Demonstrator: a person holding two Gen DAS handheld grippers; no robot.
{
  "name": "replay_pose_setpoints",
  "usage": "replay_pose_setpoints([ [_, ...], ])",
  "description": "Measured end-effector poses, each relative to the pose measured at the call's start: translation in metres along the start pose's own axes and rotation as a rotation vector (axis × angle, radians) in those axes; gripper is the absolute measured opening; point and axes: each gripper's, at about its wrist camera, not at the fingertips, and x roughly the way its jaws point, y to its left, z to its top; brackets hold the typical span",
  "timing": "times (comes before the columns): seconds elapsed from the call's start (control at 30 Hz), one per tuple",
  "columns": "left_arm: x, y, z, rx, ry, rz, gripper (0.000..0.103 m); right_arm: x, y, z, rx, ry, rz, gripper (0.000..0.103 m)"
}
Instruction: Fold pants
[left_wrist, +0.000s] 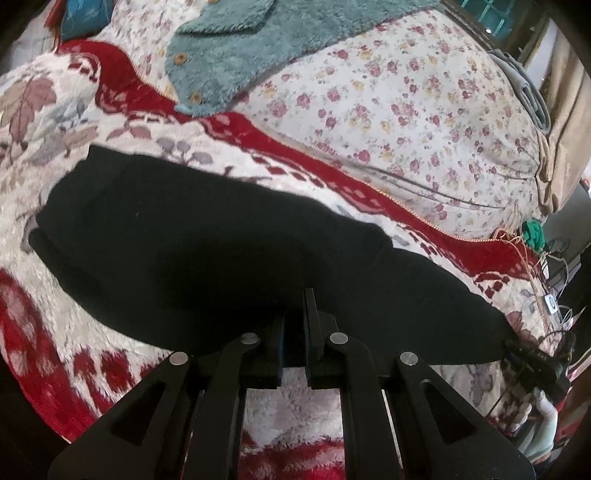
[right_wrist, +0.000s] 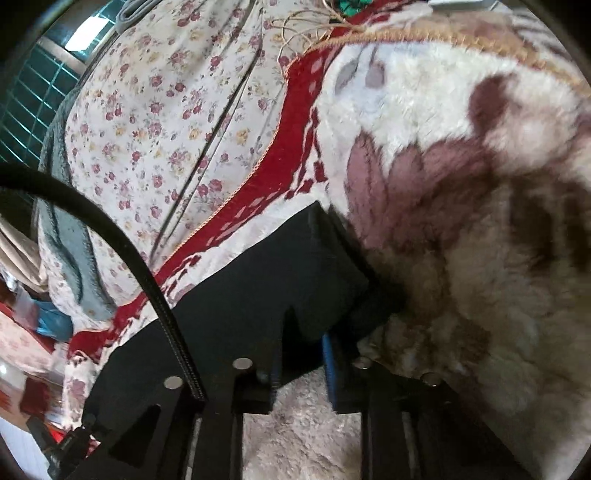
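The pants (left_wrist: 207, 236) are looking like matt black cloth, smooth. The blanket (left_wrist: 74, 229) is showing shaggy plush pile, the teal cardigan (left_wrist: 236, 48) fuzzy fleece, the floral sheet (left_wrist: 406, 110) thin flat cotton.

The pants (left_wrist: 207, 236) lie spread across the fleece blanket (left_wrist: 44, 206) on the bed, directly ahead of the left tongs (left_wrist: 293, 317). Behind the blanket lies a flowered sheet (left_wrist: 399, 110), with a fuzzy cardigan (left_wrist: 229, 59) on it. The right tongs (right_wrist: 306, 332) sit at the pants' end (right_wrist: 266, 280), the blanket to their right.
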Motion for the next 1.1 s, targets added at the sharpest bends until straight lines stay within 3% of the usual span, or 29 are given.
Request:
replay_pose_setpoints([
  [0.13, -0.003, 0.004, -0.001, -0.016, 0.017, -0.014, 0.010, -0.018, 0.010, -0.001, -0.019, -0.041, 0.014, 0.022],
  [0.23, -0.014, 0.011, -0.002, -0.029, 0.014, -0.017, 0.025, -0.028, 0.030, -0.004, -0.067, -0.068, 0.094, 0.023],
  [0.3, -0.024, 0.018, -0.002, -0.039, 0.000, -0.020, 0.041, -0.028, 0.050, -0.011, -0.116, -0.067, 0.174, 0.027],
  [0.37, -0.035, 0.028, -0.001, -0.052, -0.019, -0.017, 0.046, -0.024, 0.075, -0.021, -0.182, -0.050, 0.244, 0.033],
  [0.57, -0.058, 0.062, 0.001, -0.062, -0.050, 0.078, 0.046, 0.012, 0.169, -0.072, -0.416, 0.066, 0.427, 0.037],
  [0.8, -0.066, 0.100, 0.008, -0.114, -0.045, 0.111, 0.046, 0.054, 0.270, -0.144, -0.703, 0.179, 0.544, 0.045],
  [0.97, -0.060, 0.109, 0.013, -0.127, -0.021, 0.097, 0.046, 0.064, 0.326, -0.189, -0.917, 0.143, 0.590, 0.050],
  [1.1, -0.054, 0.113, 0.023, -0.140, -0.027, 0.083, 0.046, 0.073, 0.353, -0.217, -1.100, 0.116, 0.541, 0.053],
])
